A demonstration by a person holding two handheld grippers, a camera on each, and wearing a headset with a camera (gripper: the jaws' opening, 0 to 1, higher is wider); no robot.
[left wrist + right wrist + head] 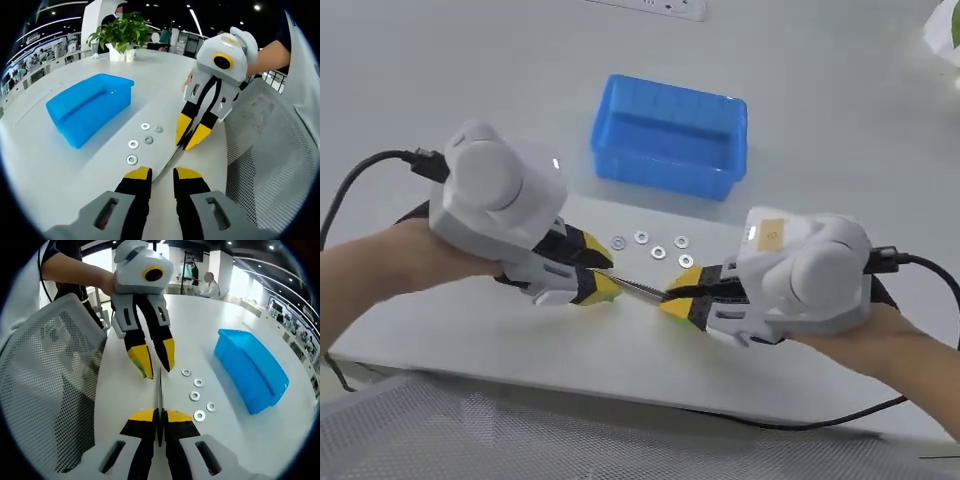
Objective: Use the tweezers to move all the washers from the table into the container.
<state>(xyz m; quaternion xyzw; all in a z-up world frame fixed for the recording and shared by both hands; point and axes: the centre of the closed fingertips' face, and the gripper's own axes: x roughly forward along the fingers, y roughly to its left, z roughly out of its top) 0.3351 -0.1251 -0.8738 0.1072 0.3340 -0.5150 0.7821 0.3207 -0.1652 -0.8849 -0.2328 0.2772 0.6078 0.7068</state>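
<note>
The right gripper (160, 415) is clamped on the tweezers (640, 287). The left gripper (162, 174) has its jaws apart around their other end. Five washers (659, 252) lie loose on the worktop (520, 340) just beyond, near the blue container (660, 172), which looks empty. The left should probably close squarely across the tweezers before the right loosens, without nudging the washers.

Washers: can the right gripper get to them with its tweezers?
Probably yes. The right gripper is shut on the tweezers, and the washers lie close beside them on bare table. The left gripper's open jaws flank the tweezers' far end, so it may have to back off first.
</note>
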